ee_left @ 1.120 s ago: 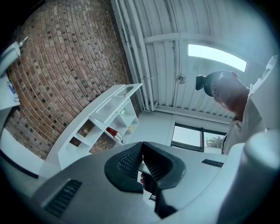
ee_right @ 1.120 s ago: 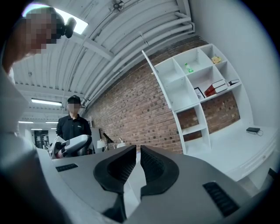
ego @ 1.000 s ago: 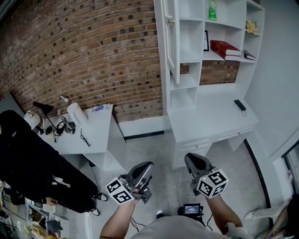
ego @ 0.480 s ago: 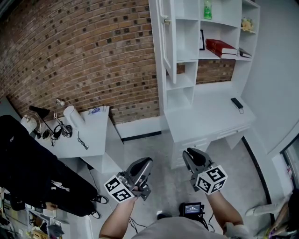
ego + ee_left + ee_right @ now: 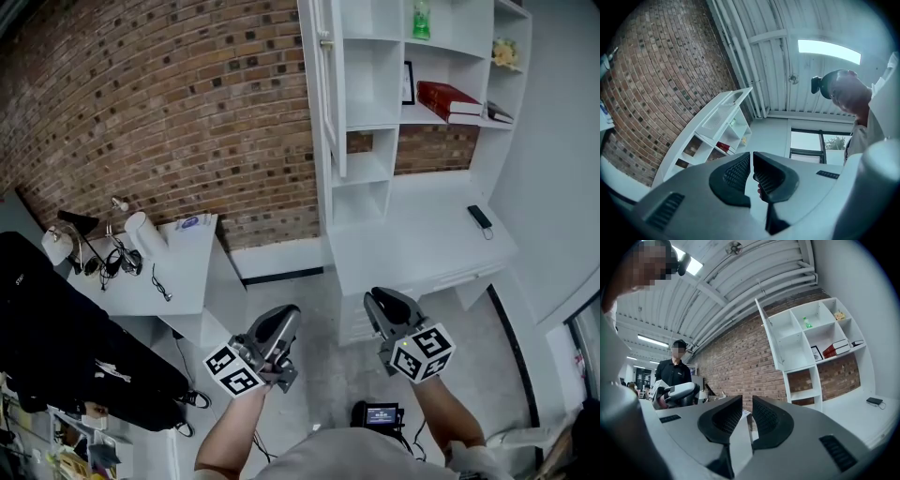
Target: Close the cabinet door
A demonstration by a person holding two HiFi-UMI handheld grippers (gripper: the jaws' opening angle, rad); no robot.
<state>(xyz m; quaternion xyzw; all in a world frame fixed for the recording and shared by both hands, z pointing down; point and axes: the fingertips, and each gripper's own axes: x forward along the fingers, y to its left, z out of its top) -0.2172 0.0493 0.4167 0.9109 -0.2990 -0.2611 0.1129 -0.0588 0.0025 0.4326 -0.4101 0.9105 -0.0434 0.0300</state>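
At far left a white side table (image 5: 192, 267) stands against the brick wall (image 5: 187, 103). The left gripper (image 5: 289, 315) is held low over the floor, its jaws pressed together on nothing. Above it, the cabinet door (image 5: 330, 103) stands wide open at the left edge of the white shelf unit (image 5: 370, 141). The door is tall and narrow with its long axis upright, and it sticks out edge-on from the wall towards the person. The right gripper (image 5: 375, 298) hangs in front of the desk (image 5: 422, 239), clenched and empty. Red books (image 5: 450, 98) lie on a shelf further right.
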